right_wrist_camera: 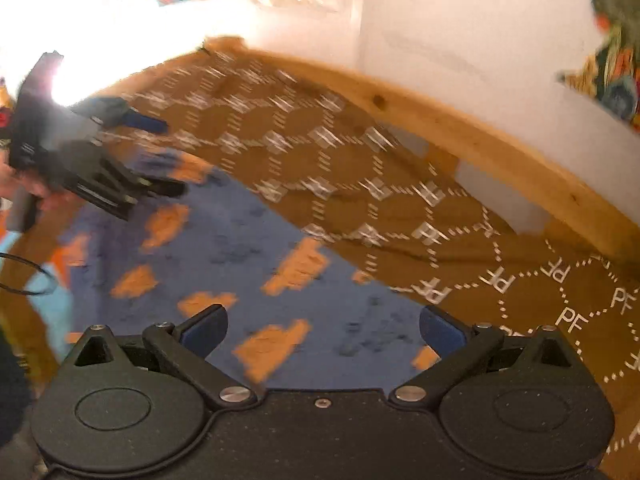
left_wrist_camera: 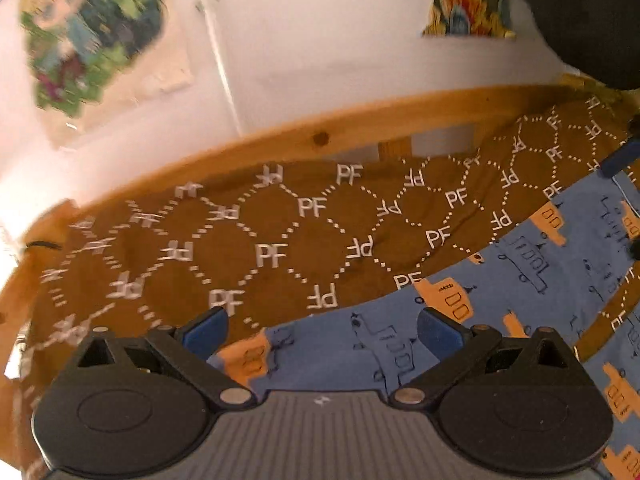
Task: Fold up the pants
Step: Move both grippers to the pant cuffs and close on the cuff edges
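The blue pants with orange vehicle prints lie spread on the brown PF-patterned bedsheet, their far edge running diagonally across it. The left gripper and right gripper hover over them, jaws spread wide and empty. Bare sheet stretches beyond to the wooden bed rail along the white wall.
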A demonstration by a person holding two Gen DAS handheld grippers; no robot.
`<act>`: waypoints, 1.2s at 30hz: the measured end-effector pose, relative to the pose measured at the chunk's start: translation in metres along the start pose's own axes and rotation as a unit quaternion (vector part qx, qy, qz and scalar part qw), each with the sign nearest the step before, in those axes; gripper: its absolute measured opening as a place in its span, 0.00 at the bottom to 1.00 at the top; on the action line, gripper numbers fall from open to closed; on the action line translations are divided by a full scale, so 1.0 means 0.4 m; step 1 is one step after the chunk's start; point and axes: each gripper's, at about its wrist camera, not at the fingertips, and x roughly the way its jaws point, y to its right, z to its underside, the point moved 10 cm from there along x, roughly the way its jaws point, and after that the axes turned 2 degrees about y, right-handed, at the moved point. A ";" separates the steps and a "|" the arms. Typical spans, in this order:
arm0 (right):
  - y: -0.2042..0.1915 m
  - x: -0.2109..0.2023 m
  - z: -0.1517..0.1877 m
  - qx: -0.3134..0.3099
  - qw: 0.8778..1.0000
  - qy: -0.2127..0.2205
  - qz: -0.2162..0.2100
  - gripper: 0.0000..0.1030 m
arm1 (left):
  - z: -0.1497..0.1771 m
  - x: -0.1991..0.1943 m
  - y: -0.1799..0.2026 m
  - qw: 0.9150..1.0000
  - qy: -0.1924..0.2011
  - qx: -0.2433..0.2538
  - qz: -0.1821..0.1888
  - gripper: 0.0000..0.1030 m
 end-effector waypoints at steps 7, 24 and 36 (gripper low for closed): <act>0.140 0.186 -0.031 -0.021 0.999 -0.023 0.008 0.74 | 0.003 0.197 0.012 0.992 -0.076 0.079 0.059 0.83; 0.132 0.334 0.031 -0.055 0.992 -0.113 -0.014 0.07 | 0.097 0.290 -0.002 0.972 -0.196 0.095 0.091 0.01; 0.150 0.277 -0.083 -0.066 0.994 -0.016 0.088 0.00 | -0.043 0.192 -0.050 0.995 -0.077 0.055 0.019 0.00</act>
